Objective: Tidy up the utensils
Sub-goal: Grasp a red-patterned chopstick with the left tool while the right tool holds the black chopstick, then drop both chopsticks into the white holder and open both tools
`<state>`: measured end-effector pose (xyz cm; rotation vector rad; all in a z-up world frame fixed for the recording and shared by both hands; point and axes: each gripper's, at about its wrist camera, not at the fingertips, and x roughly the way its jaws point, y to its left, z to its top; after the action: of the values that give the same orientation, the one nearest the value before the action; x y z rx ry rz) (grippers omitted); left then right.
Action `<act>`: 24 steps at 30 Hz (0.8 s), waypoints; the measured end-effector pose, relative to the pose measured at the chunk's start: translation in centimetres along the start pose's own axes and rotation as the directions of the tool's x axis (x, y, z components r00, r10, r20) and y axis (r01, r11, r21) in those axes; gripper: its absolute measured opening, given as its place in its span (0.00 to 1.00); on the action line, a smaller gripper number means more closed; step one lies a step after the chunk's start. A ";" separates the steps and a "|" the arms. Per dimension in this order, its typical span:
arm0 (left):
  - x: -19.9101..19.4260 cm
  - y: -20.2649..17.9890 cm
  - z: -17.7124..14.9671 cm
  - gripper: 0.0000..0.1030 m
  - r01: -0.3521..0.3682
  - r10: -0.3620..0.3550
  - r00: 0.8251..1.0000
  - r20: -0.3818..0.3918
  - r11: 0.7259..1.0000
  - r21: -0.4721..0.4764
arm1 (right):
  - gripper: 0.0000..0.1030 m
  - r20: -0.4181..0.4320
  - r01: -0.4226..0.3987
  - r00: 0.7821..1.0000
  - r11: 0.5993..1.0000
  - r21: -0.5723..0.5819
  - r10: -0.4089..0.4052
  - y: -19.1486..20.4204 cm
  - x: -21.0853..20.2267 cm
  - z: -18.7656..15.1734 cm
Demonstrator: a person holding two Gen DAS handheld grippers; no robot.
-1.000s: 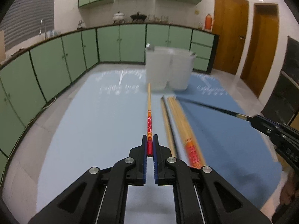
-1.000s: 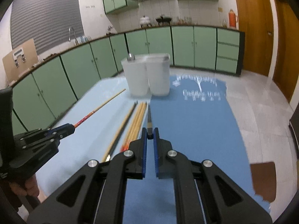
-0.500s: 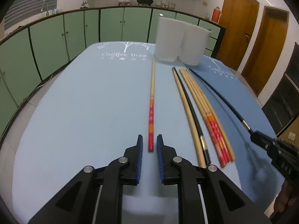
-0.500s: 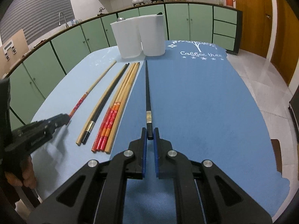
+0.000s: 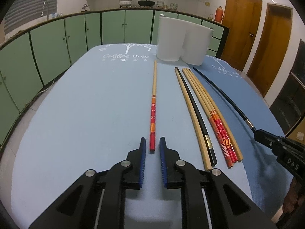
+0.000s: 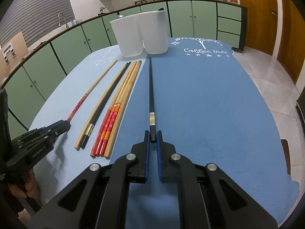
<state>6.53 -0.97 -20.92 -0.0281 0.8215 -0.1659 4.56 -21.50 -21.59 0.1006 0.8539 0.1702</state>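
Observation:
My left gripper is open, its jaws either side of the red end of a red-handled chopstick that lies on the light blue cloth. My right gripper has its jaws a little apart around the near end of a black chopstick, which lies on the dark blue cloth. Between them lies a row of chopsticks, also in the left wrist view. A white two-cup holder stands at the far end, also in the left wrist view.
Green cabinets line the room behind the table. Wooden doors stand at the right. The left gripper shows in the right wrist view, and the right gripper in the left wrist view.
Both grippers lowered their chopsticks onto the cloth. The left jaws opened and let go of the red-handled chopstick. The right jaws have parted slightly around the black one.

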 end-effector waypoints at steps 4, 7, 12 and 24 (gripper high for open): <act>0.1 -0.4 0.0 0.05 -0.014 0.014 1.000 0.003 1.000 0.018 | 0.06 0.002 0.001 1.000 1.000 -0.007 -0.001 0.1 -0.1 0.0; -0.2 -0.6 0.2 0.05 -0.014 0.014 1.000 0.003 1.000 0.021 | 0.06 0.009 0.006 1.000 1.000 -0.014 -0.006 0.2 -0.5 0.2; -2.4 -1.1 2.0 0.05 -0.010 0.009 1.000 0.026 0.999 0.041 | 0.06 0.052 0.014 0.999 0.999 -0.039 -0.012 0.2 -2.2 1.5; -10.3 -1.6 8.8 0.05 -0.012 -0.001 0.985 0.173 0.997 0.075 | 0.06 0.211 0.001 0.977 0.998 -0.063 0.012 0.2 -7.7 8.3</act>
<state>5.86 -1.27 -7.32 0.0310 0.6410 -0.1863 5.86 -22.92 -10.44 0.0610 0.6353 0.1881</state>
